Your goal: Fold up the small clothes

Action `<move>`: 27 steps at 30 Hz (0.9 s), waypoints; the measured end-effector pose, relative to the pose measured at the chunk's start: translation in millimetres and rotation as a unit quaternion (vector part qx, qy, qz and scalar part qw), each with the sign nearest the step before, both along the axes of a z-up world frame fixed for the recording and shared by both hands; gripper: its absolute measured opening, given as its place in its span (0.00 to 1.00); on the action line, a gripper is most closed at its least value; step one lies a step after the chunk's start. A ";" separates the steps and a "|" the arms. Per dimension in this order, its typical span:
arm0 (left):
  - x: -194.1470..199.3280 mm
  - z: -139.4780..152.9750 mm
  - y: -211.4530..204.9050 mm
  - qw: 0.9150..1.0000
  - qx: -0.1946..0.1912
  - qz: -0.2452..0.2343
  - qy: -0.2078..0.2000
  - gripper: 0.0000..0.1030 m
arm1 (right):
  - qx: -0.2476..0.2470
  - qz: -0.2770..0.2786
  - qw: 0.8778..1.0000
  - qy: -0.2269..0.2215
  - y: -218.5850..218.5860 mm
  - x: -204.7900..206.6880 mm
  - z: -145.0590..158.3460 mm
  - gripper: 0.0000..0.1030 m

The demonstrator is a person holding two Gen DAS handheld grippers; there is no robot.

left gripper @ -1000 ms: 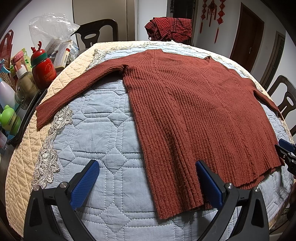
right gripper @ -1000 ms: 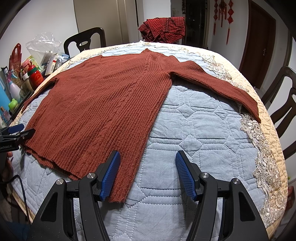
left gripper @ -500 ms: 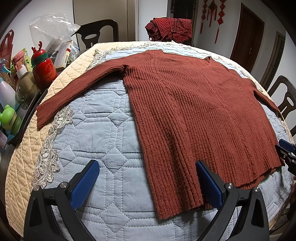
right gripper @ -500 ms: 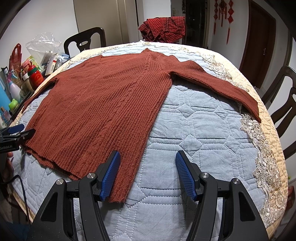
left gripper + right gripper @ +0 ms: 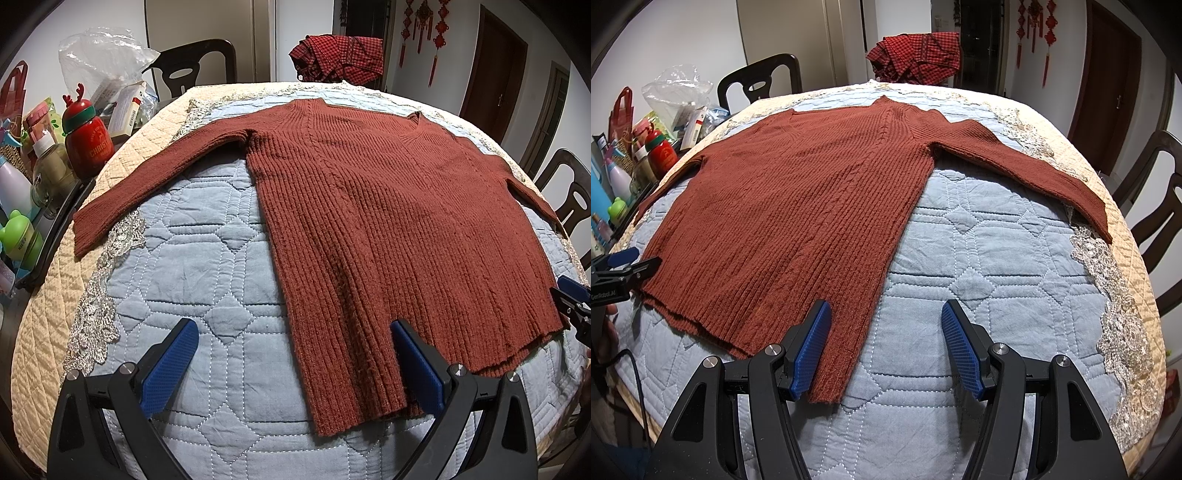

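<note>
We judge the rust-red ribbed knit sweater [image 5: 388, 229] soft and floppy; both tools, left [image 5: 295, 365] and right [image 5: 886, 343], spread apart, should pinch lower-frame hem corners.

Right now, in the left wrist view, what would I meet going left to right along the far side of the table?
Green frog-capped bottle → red reindeer bottle → rust sweater's sleeve cuff → sweater's V-neck → dark chair at the right edge.

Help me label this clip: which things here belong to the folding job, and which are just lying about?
Job:
sweater
quilt
left claw, open
right claw, open

Lying about:
checked cloth
reindeer bottle
plastic bag
chairs
</note>
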State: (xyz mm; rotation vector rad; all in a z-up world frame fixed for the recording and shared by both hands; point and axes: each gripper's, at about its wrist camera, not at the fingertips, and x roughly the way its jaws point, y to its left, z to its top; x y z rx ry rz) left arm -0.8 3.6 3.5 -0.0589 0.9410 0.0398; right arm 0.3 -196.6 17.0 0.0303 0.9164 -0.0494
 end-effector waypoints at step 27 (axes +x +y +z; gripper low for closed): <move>0.1 -1.7 1.1 1.000 0.000 0.001 0.000 1.00 | 0.007 0.001 1.000 0.002 -2.3 -0.3 0.9 0.61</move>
